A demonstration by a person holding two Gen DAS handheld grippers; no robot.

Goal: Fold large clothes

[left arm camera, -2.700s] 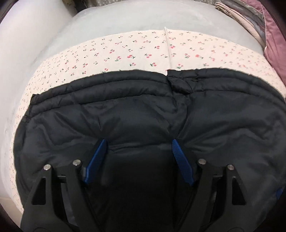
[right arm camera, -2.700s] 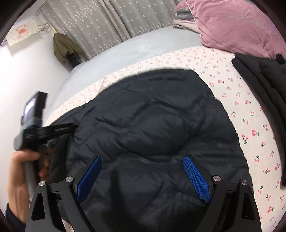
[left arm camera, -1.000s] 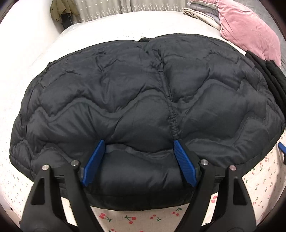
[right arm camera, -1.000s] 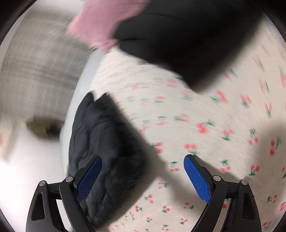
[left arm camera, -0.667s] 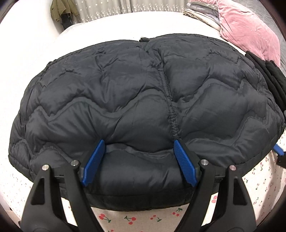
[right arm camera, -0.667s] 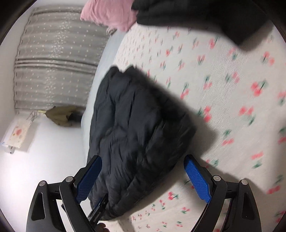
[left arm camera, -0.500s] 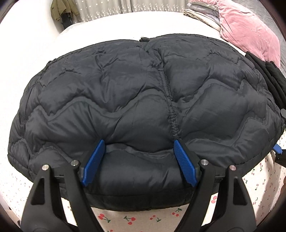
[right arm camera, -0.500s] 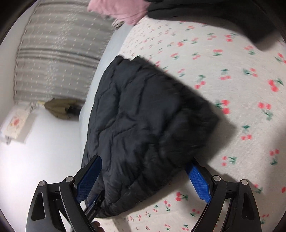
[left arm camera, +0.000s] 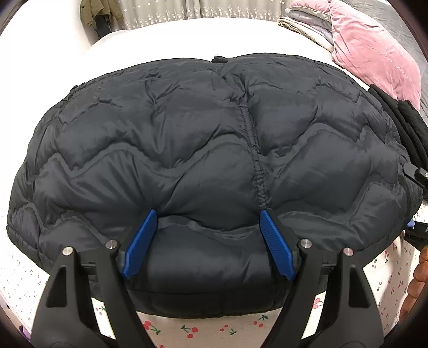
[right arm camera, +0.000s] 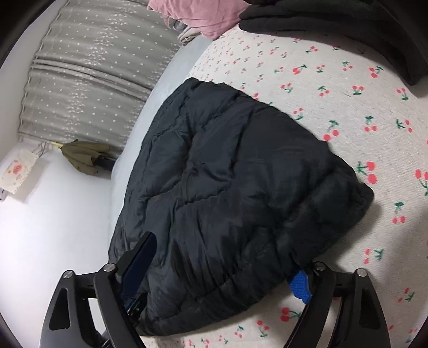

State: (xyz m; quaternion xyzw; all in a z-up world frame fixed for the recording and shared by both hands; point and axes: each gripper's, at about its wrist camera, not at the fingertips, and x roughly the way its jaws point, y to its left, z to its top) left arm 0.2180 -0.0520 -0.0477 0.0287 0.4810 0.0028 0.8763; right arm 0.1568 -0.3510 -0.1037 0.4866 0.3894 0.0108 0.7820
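Observation:
A black quilted jacket (left arm camera: 200,133) lies folded on the cherry-print bed sheet (left arm camera: 187,329). My left gripper (left arm camera: 207,214) is at its near edge, and its blue pads press into a thick puffy fold that fills the gap between them. In the right wrist view the same jacket (right arm camera: 227,174) runs away toward the wall. My right gripper (right arm camera: 223,257) straddles its near right corner with the jaws closing. One pad lies on top of the fabric and the other is half hidden under the edge. Part of the right gripper (left arm camera: 417,174) shows at the right edge of the left wrist view.
A pink pillow (left arm camera: 374,53) and folded bedding lie at the far right. A stack of black clothes (right arm camera: 347,24) sits right of the jacket. Bare sheet (right arm camera: 347,107) separates them. A grey starred curtain (right arm camera: 93,67) and an olive garment (right arm camera: 83,155) are at the wall.
The right gripper swung from over the bare sheet to the jacket's corner, and its jaws narrowed around the edge. The left gripper and the jacket stayed still.

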